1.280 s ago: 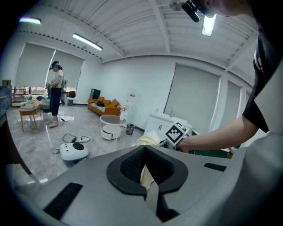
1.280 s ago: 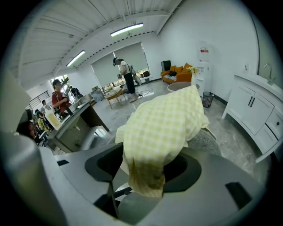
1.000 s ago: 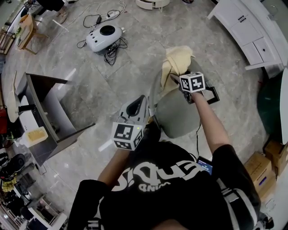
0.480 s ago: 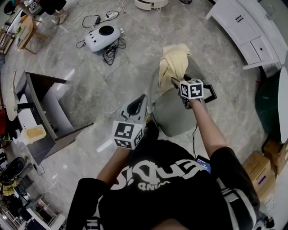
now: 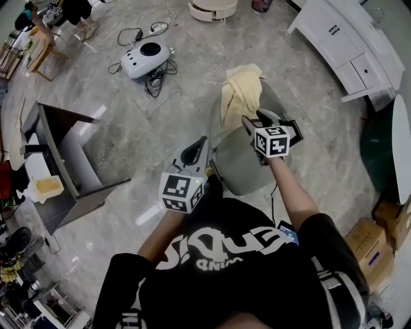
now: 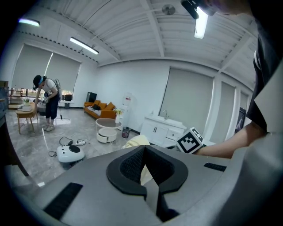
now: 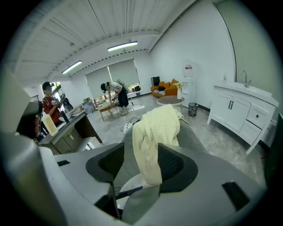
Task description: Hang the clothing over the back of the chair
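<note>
A pale yellow garment (image 5: 239, 93) hangs draped over the back of a grey upholstered chair (image 5: 247, 166). My right gripper (image 5: 257, 120) hovers above the seat, just short of the cloth, jaws open and empty. In the right gripper view the garment (image 7: 152, 132) hangs beyond and between the open fingers (image 7: 177, 164), over the chair back (image 7: 196, 139). My left gripper (image 5: 198, 144) is held at the chair's left side with its jaws shut on nothing. In the left gripper view the left gripper (image 6: 143, 149) has its tips meeting, with a strip of the garment (image 6: 138, 141) showing beyond.
A white floor device (image 5: 144, 59) with tangled cables lies on the grey stone floor behind the chair. A dark desk (image 5: 64, 160) stands at left, white cabinets (image 5: 347, 45) at right, a round white table (image 5: 215, 8) at the back. Cardboard boxes (image 5: 385, 231) sit at lower right. People stand far left.
My right gripper has drawn back from the garment toward me and stands open. The garment stays draped on the chair back. The left gripper has barely moved.
</note>
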The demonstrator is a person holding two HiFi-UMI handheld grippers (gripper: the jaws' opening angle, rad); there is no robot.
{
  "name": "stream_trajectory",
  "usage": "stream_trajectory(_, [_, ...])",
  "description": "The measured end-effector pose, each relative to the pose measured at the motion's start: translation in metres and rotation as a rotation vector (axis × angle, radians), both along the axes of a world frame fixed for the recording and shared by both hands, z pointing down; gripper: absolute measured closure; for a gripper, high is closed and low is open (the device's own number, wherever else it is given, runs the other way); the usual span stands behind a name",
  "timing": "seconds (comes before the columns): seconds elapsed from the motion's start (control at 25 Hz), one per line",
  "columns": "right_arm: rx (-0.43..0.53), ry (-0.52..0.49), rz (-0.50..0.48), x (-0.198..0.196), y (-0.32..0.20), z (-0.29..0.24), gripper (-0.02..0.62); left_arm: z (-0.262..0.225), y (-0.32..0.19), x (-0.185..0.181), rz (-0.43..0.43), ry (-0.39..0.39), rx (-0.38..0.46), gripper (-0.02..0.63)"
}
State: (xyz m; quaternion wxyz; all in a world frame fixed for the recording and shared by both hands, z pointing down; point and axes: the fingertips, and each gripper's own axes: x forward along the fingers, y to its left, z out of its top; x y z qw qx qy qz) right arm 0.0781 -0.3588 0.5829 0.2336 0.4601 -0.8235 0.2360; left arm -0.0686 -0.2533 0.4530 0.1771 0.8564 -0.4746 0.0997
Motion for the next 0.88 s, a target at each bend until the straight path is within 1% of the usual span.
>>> stream_trajectory(0.04, [0.015,-0.009,-0.003,-0.001,0.006,-0.008,0.361,-0.002,0.003,0.001,0.000,0.001,0.003,0.592])
stream_trajectory(0.16, [0.064,-0.042,-0.017,-0.005,0.025,-0.033,0.442,-0.007,0.010,0.004,0.001,0.004,0.015,0.592])
stream_trajectory(0.28, [0.114,-0.086,-0.029,-0.008,0.045,-0.059,0.489,-0.012,0.019,0.008,0.000,0.003,0.028,0.592])
stream_trajectory(0.36, [0.152,-0.118,-0.034,-0.007,0.060,-0.078,0.545,-0.016,0.026,0.011,-0.004,0.005,0.039,0.592])
stream_trajectory(0.4, [0.172,-0.133,-0.036,-0.006,0.068,-0.087,0.559,-0.019,0.029,0.011,-0.007,0.006,0.044,0.592])
stream_trajectory(0.56, [0.249,-0.165,-0.035,-0.004,0.100,-0.122,0.577,-0.027,0.044,0.010,-0.023,0.017,0.060,0.592])
stream_trajectory(0.68, [0.287,-0.177,-0.030,-0.002,0.126,-0.139,0.577,-0.032,0.055,0.007,-0.033,0.027,0.069,0.592])
stream_trajectory(0.88, [0.343,-0.200,0.021,0.008,0.163,-0.161,0.577,-0.040,0.072,0.007,-0.028,0.032,0.090,0.592])
